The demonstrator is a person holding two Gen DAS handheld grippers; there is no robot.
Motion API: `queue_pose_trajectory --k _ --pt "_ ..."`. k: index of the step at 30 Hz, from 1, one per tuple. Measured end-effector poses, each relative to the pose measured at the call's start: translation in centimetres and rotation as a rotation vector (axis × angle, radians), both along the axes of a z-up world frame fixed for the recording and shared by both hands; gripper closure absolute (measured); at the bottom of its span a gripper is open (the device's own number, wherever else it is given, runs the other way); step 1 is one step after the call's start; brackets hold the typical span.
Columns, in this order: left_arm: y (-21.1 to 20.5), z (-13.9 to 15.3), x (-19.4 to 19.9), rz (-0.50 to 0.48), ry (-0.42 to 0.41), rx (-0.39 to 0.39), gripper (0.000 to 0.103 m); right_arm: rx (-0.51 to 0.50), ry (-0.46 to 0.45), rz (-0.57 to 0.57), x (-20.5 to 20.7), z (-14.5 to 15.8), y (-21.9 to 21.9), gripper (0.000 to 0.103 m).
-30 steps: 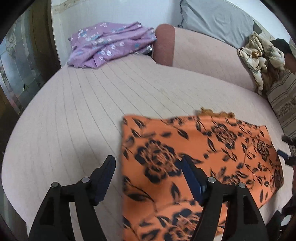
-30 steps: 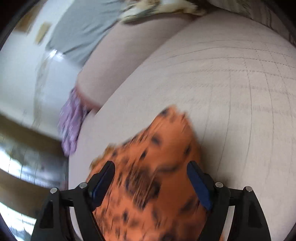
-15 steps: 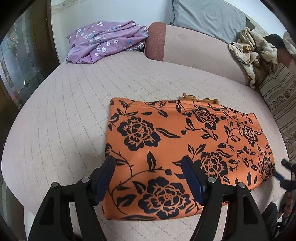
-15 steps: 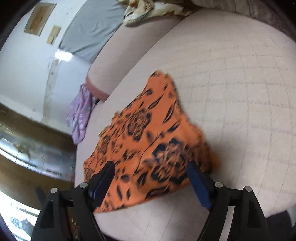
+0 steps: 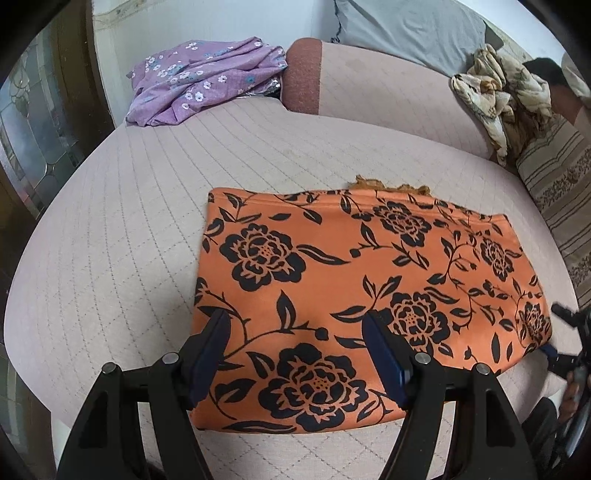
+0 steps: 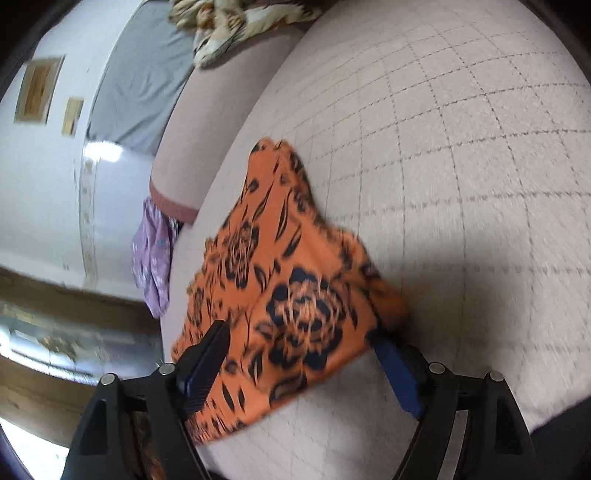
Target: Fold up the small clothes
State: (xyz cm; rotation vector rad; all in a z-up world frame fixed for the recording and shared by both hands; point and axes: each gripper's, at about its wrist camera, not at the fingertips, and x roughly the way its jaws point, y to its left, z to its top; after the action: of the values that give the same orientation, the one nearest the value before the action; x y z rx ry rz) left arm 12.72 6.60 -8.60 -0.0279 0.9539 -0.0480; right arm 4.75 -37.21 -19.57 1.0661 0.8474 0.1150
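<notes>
**Left wrist view**
- Item 1: orange floral garment (image 5: 369, 280), black flower print, lying flat as a rough rectangle on the quilted pink bed (image 5: 129, 229). A frayed orange edge shows along its far side.
- Item 2: left gripper (image 5: 295, 354), jaws wide, nothing between the pads; it hangs over the garment's near left corner, and contact cannot be told.
- Item 3: right gripper, seen only in part at the far right of this view, just beside the garment's right edge.
- Other stock: purple flowered cloth (image 5: 207, 77) heaped at the bed's far left corner; bolster (image 5: 369, 85) along the back; grey pillow (image 5: 406, 26) behind it; crumpled cream cloth (image 5: 495, 92) far right; striped cushion (image 5: 554, 177) at the right side.

**Right wrist view** (blurred)
- Item 1: the same garment (image 6: 288, 280), seen from its right end, with a dark shadow beside it on the bed (image 6: 461, 166).
- Item 2: right gripper (image 6: 303, 362), jaws wide, straddling the near right corner; the pads do not press on the fabric.

**Handling note (judgement)**
- Light, thin, limp cloth, probably a little slippery; it will drape and shift if dragged.
- Best taken at the 2 near corners, 1 per gripper, pinching every layer at the hem so the fold carries over evenly.
</notes>
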Motion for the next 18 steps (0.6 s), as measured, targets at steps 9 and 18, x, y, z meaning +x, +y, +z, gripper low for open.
queue_pose_trajectory --k 9,18 --pt "-1.8 -1.6 0.4 -0.021 0.025 0.028 0.029 -0.365 -0.010 0.060 0.9 4.3 2.8 0.094" --pt "-4.1 -3.4 1.4 -0.061 0.035 0.053 0.029 -0.262 0.013 0.024 -1.7 2.3 -2.2 0.023"
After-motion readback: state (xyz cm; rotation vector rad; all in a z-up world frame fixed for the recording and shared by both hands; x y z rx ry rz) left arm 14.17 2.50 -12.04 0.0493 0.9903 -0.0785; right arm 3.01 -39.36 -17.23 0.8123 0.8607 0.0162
